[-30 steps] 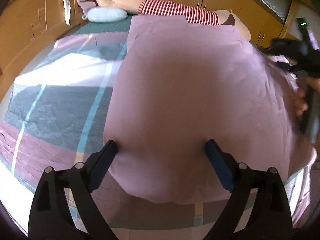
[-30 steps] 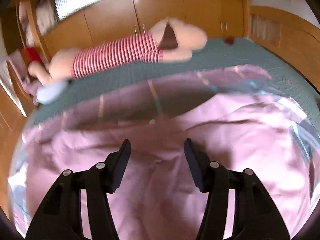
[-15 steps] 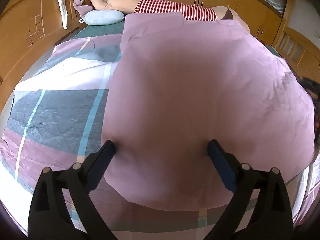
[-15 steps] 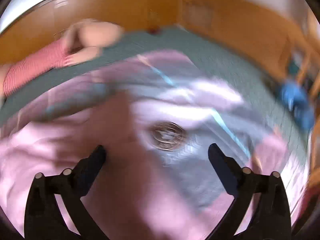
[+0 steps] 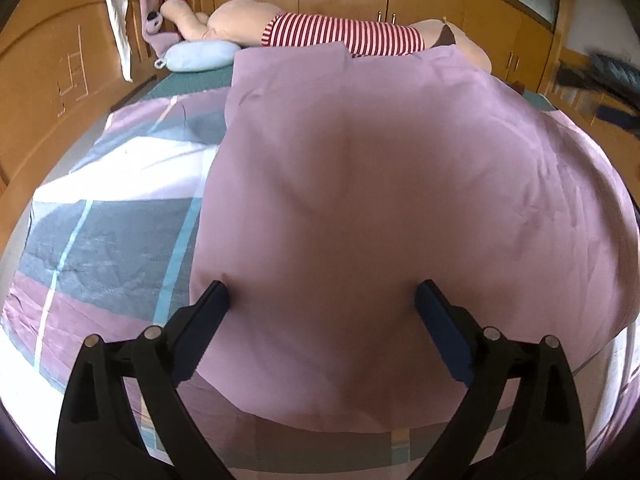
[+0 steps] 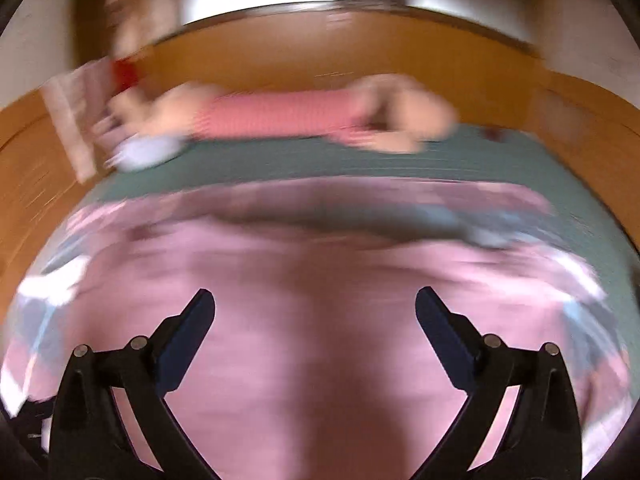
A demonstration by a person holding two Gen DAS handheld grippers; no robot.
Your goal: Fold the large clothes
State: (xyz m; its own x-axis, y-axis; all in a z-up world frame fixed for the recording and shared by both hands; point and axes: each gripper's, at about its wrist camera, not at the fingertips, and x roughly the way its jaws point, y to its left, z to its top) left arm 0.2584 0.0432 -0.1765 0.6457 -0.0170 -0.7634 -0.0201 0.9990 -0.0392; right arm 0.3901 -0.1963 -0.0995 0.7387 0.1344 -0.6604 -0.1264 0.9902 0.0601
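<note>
— On the bed (image 5: 104, 236), why is the pink cloth (image 5: 380, 208) laid flat?
— So it can be folded. The left tool (image 5: 322, 300) is spread wide over it, nothing pinched. The right tool (image 6: 316, 312) is spread too, empty above the cloth.

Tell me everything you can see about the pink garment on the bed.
The pink garment is a large, plain mauve-pink piece of thin, soft-looking cloth, spread flat on the checked bedspread with light creases. Its far edge nearly reaches a striped plush toy. The left gripper stands open over its near edge, fingertips at the cloth. The right wrist view is blurred; there the right gripper is open above it, holding nothing.
</note>
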